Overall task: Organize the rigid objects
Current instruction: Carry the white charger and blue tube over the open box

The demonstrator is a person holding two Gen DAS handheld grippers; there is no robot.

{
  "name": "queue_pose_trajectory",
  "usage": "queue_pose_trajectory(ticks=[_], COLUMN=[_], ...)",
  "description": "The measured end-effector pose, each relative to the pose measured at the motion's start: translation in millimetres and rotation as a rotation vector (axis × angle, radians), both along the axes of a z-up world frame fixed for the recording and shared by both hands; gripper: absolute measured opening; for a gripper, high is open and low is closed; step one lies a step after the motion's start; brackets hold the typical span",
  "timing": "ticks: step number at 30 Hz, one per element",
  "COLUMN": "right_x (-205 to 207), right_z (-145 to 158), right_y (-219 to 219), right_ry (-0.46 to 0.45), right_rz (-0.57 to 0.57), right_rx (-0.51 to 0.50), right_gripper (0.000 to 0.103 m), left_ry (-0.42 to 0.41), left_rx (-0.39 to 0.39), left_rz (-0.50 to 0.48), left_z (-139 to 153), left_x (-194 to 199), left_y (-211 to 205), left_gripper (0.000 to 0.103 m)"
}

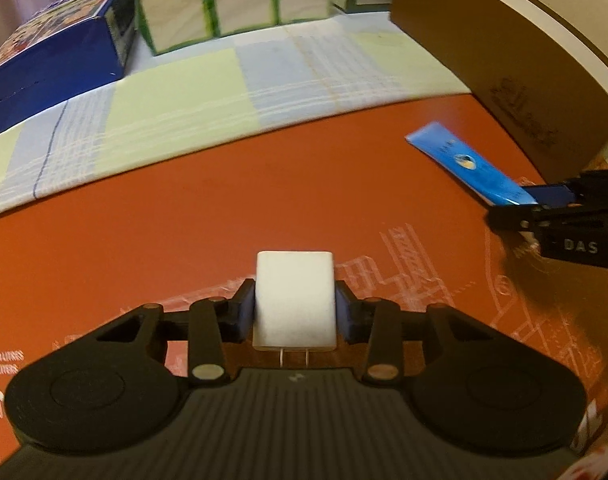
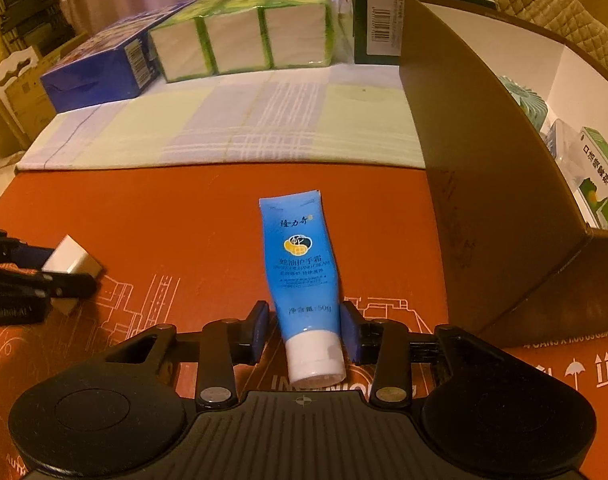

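My left gripper [image 1: 295, 312] is shut on a white plug adapter [image 1: 293, 296], its two metal prongs pointing back toward the camera, just above the orange mat [image 1: 183, 220]. It also shows in the right wrist view [image 2: 69, 262] at the left edge. My right gripper [image 2: 304, 330] is shut on a blue hand cream tube [image 2: 301, 256] near its white cap; the crimped end points away. The tube shows at the right in the left wrist view [image 1: 460, 162], held by the right gripper [image 1: 552, 204].
A tall brown cardboard box [image 2: 484, 184] stands at the right, holding small packages [image 2: 596, 184]. At the back on a checked cloth [image 2: 223, 128] stand a blue box [image 2: 99, 68], green-wrapped tissue packs [image 2: 239, 36] and a dark green carton [image 2: 378, 20].
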State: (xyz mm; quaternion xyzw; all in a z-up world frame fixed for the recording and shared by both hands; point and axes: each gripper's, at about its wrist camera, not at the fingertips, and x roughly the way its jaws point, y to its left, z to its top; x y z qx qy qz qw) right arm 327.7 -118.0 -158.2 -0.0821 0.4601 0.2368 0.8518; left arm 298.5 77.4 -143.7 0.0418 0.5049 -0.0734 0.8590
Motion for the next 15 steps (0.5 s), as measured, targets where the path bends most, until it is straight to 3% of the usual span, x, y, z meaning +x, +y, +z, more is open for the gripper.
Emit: queue_pose_trajectory(ticks=[3,15], right_x=[-4,-26], right_z=[0,-1], right_y=[-2,-11], right_ry=[-0.011,0.008], right_rz=[0.024,0.14], right_rx=[-0.013,0.015], right_gripper=[0.03,0.03], left_ry=[0.001,0.001], left_rx=[-0.001,0.002], left_rz=[-0.007,0.024], left_z=[-1,-2], left_x=[-6,-18], left_y=[-12,-37], left_gripper=[0.036,0.036])
